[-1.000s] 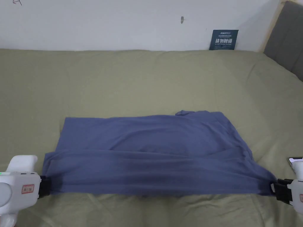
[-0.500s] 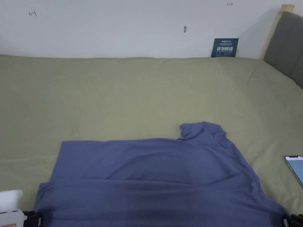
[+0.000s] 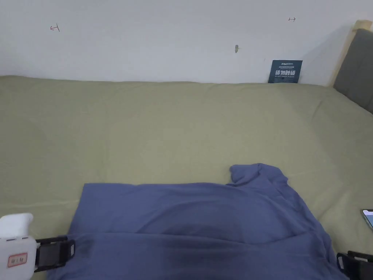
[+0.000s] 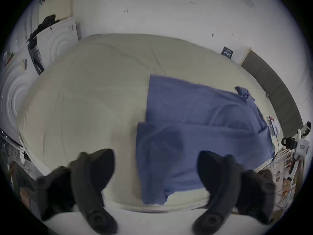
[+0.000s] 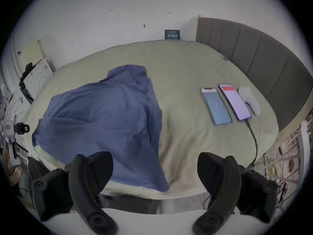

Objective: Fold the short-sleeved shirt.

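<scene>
- Shirt [image 3: 196, 226] folded once, lying at bed [image 3: 145, 127] near edge.
- Left gripper [image 4: 155, 179], right gripper [image 5: 155, 179]: jaws spread, holding nothing.
- Open bedding beyond shirt.

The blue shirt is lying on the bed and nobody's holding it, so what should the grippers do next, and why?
Probably bring the left hand-held gripper back onto the blue shirt at its near left corner. Both grippers, the right hand-held gripper too, are open and off the cloth, and only one lengthwise fold is laid, so another fold seems due.
</scene>
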The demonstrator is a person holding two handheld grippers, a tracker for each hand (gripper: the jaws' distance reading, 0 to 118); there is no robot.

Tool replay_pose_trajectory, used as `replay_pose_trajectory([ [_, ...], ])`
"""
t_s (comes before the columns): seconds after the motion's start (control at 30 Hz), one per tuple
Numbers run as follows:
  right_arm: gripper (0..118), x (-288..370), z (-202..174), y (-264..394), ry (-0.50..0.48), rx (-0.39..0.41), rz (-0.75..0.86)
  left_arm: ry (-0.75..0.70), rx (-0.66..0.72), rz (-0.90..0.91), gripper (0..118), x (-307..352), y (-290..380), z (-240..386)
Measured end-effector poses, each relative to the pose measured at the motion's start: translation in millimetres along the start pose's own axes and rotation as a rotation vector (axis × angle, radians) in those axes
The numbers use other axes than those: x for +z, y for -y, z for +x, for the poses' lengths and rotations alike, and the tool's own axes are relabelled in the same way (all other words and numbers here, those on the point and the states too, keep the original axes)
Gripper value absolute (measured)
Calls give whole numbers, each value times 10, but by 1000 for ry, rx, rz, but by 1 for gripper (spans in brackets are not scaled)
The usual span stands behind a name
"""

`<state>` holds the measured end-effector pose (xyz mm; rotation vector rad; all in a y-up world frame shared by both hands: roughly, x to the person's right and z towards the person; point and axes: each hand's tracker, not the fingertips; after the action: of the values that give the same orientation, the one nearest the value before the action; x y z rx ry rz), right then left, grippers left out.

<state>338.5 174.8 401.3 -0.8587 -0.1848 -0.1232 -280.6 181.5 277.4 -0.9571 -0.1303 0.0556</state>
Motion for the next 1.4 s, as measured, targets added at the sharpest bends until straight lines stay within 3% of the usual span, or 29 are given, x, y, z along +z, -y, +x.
replay_pose_trajectory([
  [0.03,66,-24,-44,-70,10,3,16,-6,-23,1,59,-45,-88,25],
  [0.07,27,-72,-92,-143,6,3,15,-7,-26,2,12,-122,-174,51],
  [0.1,0,-158,-125,-210,21,0,37,-11,-29,3,0,-230,-229,100],
  [0.47,0,-923,-373,-882,12,50,8,-42,-47,-24,0,-1350,-1235,341],
  [0.5,0,-990,-378,-917,10,54,1,-64,-40,-27,12,-1447,-1287,307],
  [0.53,0,-1044,-387,-941,11,53,-3,-89,-34,-35,39,-1541,-1326,291],
  [0.6,0,-1148,-381,-970,13,57,-16,-101,-32,-43,111,-1736,-1387,271],
  [0.87,0,-1356,-349,-1018,27,85,-53,-139,-70,-117,108,-1989,-1343,301],
  [0.9,0,-1359,-342,-1034,29,84,-52,-121,-78,-110,97,-1938,-1359,296],
  [0.97,0,-1400,-296,-1101,37,80,-48,-92,-92,-92,57,-1838,-1363,369],
  [1.0,0,-1426,-273,-1139,39,80,-46,-82,-126,-90,12,-1827,-1362,399],
  [1.03,0,-1456,-269,-1183,40,77,-44,-57,-113,-88,2,-1836,-1363,398],
  [1.17,0,-1685,-270,-1373,33,71,-60,-71,-107,-100,2,-1905,-1355,382],
  [1.2,1,-1763,-275,-1419,31,76,-75,-69,-99,-101,2,-1905,-1364,374],
  [1.23,16,-1859,-278,-1466,24,76,-94,-68,-99,-100,2,-1903,-1365,376],
  [1.27,51,-1968,-275,-1506,19,75,-118,-68,-103,-99,2,-1903,-1363,378],
  [1.3,109,-2071,-270,-1525,19,75,-158,-69,-112,-98,2,-1892,-1364,385],
  [1.33,116,-2194,-265,-1529,30,80,-197,-69,-120,-96,2,-1887,-1363,389],
  [1.37,106,-2238,-276,-1528,35,88,-103,-68,-123,-97,2,-1892,-1362,389],
  [1.4,97,-2305,-271,-1489,47,118,-168,-67,-122,-96,2,-1898,-1360,385],
])
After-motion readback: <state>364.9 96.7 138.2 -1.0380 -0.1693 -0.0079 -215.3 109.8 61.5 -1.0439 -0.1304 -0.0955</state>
